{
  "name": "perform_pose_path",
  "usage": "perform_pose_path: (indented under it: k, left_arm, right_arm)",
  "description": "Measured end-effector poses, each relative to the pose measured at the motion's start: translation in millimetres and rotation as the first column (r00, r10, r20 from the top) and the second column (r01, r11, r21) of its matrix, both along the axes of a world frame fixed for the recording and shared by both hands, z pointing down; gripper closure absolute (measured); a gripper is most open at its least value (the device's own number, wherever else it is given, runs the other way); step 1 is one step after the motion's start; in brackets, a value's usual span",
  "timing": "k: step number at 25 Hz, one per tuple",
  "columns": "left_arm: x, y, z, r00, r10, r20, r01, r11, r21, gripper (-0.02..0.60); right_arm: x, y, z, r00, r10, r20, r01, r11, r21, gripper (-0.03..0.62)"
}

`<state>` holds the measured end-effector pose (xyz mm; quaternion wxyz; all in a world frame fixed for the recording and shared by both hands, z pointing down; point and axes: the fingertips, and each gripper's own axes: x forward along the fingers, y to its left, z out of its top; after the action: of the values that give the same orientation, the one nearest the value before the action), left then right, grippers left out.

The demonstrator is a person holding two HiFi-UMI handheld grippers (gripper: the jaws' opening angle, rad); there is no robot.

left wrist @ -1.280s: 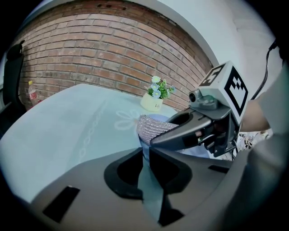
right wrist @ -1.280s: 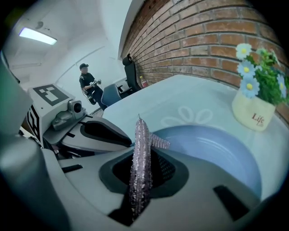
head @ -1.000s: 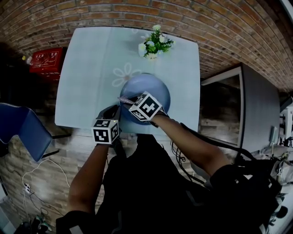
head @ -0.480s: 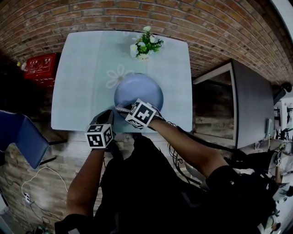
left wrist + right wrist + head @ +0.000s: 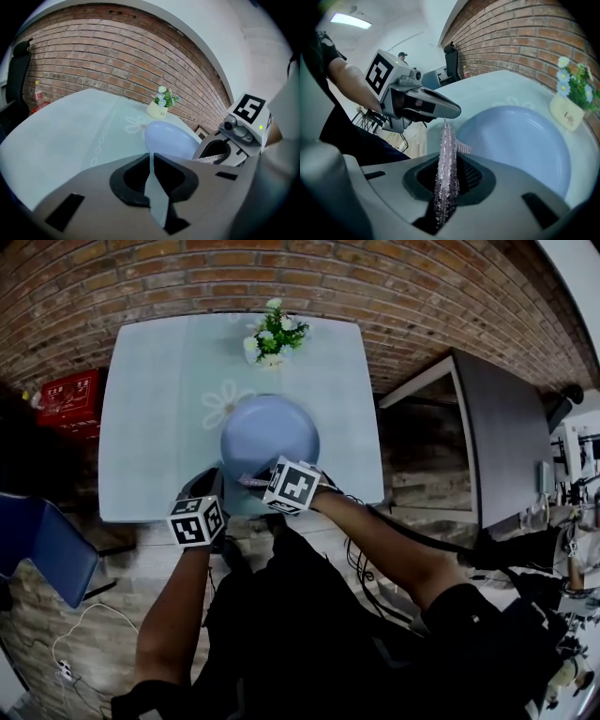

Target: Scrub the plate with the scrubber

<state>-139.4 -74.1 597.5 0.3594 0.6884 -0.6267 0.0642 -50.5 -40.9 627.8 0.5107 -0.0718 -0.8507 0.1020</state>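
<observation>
A round blue plate (image 5: pixel 269 432) lies on the pale table (image 5: pixel 150 409), near its front edge. My right gripper (image 5: pixel 260 482) hovers at the plate's near rim, shut on a sparkly pink-silver scrubber (image 5: pixel 446 140) that sticks out past the jaws toward the plate (image 5: pixel 520 140). My left gripper (image 5: pixel 216 478) hangs just left of the plate's near rim. Its jaws are shut with nothing between them (image 5: pixel 150 157). In the right gripper view the left gripper (image 5: pixel 422 105) has its tip close above the scrubber's end. The plate (image 5: pixel 168 138) looks bare.
A small white pot of flowers (image 5: pixel 270 339) stands behind the plate at the table's far edge. A brick wall (image 5: pixel 281 277) runs behind the table. A red crate (image 5: pixel 67 395) and a blue chair (image 5: pixel 37 545) stand to the left, a dark cabinet (image 5: pixel 487 427) to the right.
My right gripper has drawn back with the scrubber from over the plate's near part to its near rim. The left gripper stays beside it. The head camera has shifted.
</observation>
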Motion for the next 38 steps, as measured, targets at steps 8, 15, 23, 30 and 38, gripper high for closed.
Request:
perform_pose_path:
  k: [8,15,23,30,38]
  left_arm:
    - [5.7,-14.0,-4.6,1.000,0.019,0.003,-0.019,1.000,-0.012,0.543]
    - [12.9,-27.7,-5.3,0.999,0.045,0.021,-0.045,0.999,0.002,0.543]
    - [19.6,-33.5,-2.7,0.996,0.067,0.060,-0.066,0.998,-0.010,0.541]
    - [13.6,-33.4,3.6,0.996,0.052,0.078,-0.047,0.997,-0.064,0.541]
    - [10.6,-33.1,4.6,0.994,0.050,0.099,-0.041,0.995,-0.095,0.541]
  right_arm:
    - [10.8,-5.5,-7.3,1.000,0.018,0.025,-0.017,1.000,-0.017,0.533]
    - [19.3,-55.6,-27.6,0.986,0.116,0.119,-0.119,0.993,0.012,0.533]
    - [16.8,-118.3,-34.9,0.977,0.100,0.189,-0.124,0.985,0.120,0.533]
    - [-0.2,-146.9,-23.7,0.976,-0.027,0.215,-0.018,0.979,0.202,0.533]
    - [-11.3,-154.3,-16.0,0.960,-0.133,0.247,0.078,0.972,0.222,0.533]
